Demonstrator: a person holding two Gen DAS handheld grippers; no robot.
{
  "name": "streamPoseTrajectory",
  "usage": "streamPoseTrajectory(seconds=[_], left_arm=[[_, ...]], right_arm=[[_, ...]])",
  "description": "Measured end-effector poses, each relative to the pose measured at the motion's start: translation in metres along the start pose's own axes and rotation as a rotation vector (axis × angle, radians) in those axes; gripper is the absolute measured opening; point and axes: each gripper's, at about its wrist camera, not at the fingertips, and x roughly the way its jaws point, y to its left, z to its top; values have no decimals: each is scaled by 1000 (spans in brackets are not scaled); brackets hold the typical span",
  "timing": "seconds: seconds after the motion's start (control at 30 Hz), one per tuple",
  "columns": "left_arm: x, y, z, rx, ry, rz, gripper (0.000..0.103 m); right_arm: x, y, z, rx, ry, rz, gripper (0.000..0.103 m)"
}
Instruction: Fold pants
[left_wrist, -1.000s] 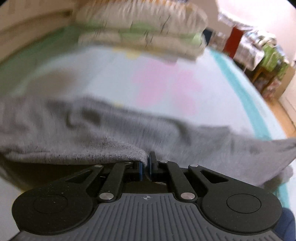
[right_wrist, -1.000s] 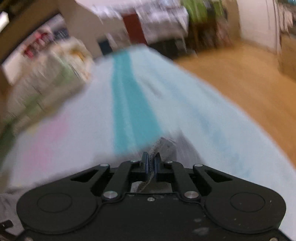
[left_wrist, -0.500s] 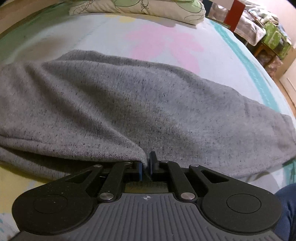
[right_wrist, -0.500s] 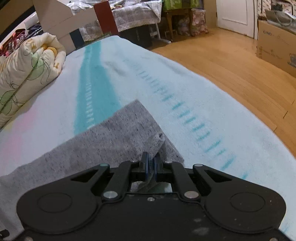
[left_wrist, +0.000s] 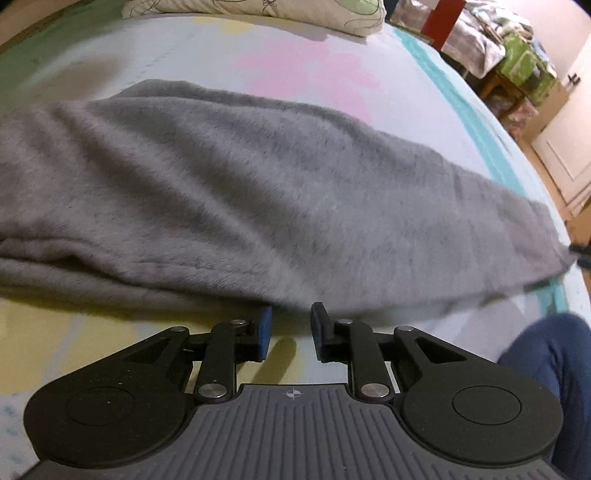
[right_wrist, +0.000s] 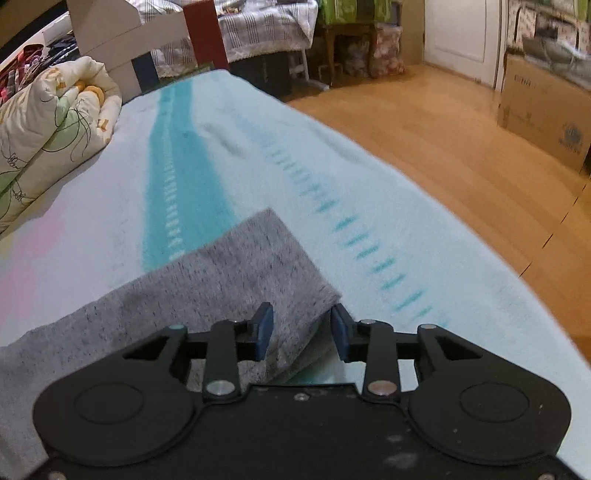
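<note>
Pants (left_wrist: 258, 192) of grey knit are lying folded lengthwise across the bed (left_wrist: 303, 66), stretching from the left of the left wrist view to a narrow leg end at the right. The left tongs (left_wrist: 291, 326) are sitting just off the pants' near edge, spread, having just been opening, with nothing between the pads; bare sheet is showing in the gap. The right tongs (right_wrist: 301, 330) are standing spread at the cuff end of the pants (right_wrist: 221, 280); their jaws have just been opening too, and the cuff's near corner is lying loosely between them, the cloth beside the left pad and clear of the right one. Beyond the pants' far edge, open sheet is running to a folded quilt (right_wrist: 51, 122) near the head of the bed. Past the cuff, the bed is carrying on a short way as a teal-striped strip before dropping to the wooden floor (right_wrist: 443, 147). A dark blue knee (left_wrist: 546, 369) is showing beside the pants' near edge, right of the left tongs.
</note>
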Motion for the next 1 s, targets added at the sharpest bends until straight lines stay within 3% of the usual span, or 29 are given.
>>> streamPoseTrajectory(seconds=[0.23, 0.47, 0.63, 0.83, 1.0], left_arm=[[-36, 45, 15, 7, -53, 97, 22], [-50, 121, 53, -35, -67, 244, 22], [-58, 172, 64, -64, -72, 311, 22], [-56, 233, 65, -146, -68, 331, 22], [-50, 269, 54, -231, -90, 195, 22]], right_arm=[[-48, 41, 4, -119, -86, 90, 37], [-93, 144, -28, -345, -85, 357, 40], [-109, 234, -84, -519, -8, 581, 42], [-121, 338, -165, -767, 59, 763, 42], [-131, 399, -221, -1020, 42, 834, 44]])
